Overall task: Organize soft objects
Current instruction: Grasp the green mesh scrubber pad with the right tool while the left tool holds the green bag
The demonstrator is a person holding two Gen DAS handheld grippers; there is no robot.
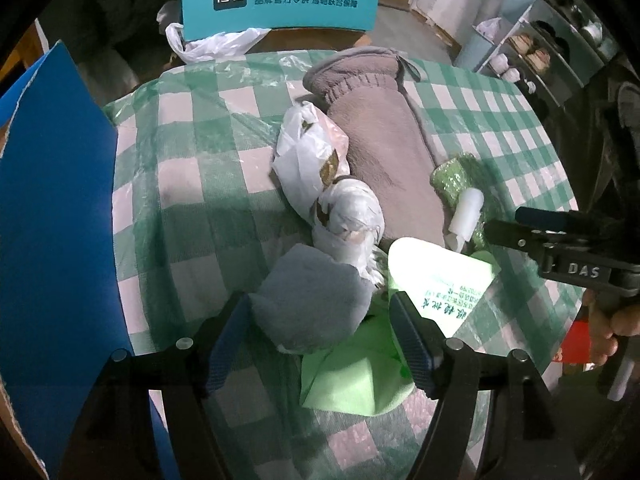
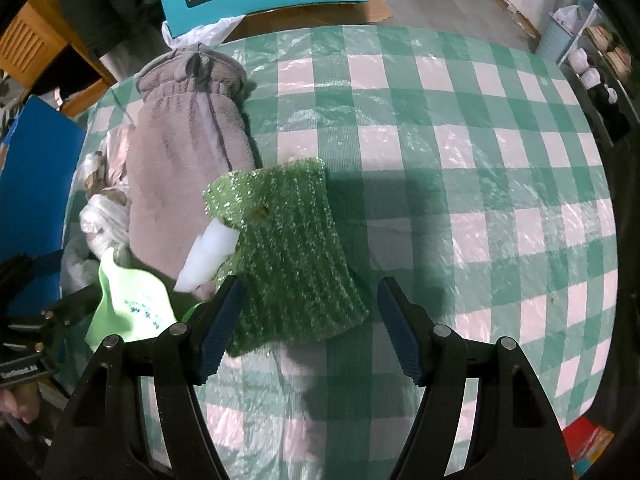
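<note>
Left tongs [image 1: 316, 344]: jaws apart, straddling a grey rolled sock [image 1: 312, 304]; the pads sit beside it without pressing, so nothing is gripped. They point steeply down, which suits a pinch from above.

Right tongs [image 2: 310, 330]: jaws apart over the near end of a sparkly green cloth [image 2: 284, 240]; one pad lies at the cloth's edge, the other stands clear over the tablecloth. Nothing is held.

Pile: the soft things crowd together on the left part of the table. A brown fleece pouch [image 1: 380, 140] lies lengthwise, with crumpled white plastic bags [image 1: 312, 160] along one side and the green cloth touching the other. A light green bag [image 1: 436, 276] is tucked under the sock. A white foam piece [image 2: 208, 256] rests between the pouch and the green cloth.

Why so: my guess is each hand takes one item at its own end of the heap, so they stay out of each other's way.

Edges: a blue board [image 1: 52, 220] stands close on the left, and a teal box [image 1: 280, 0] sits beyond the far edge.

Open room: the checked tablecloth [image 2: 480, 160] is bare on the right, the likeliest place to lay things out.
</note>
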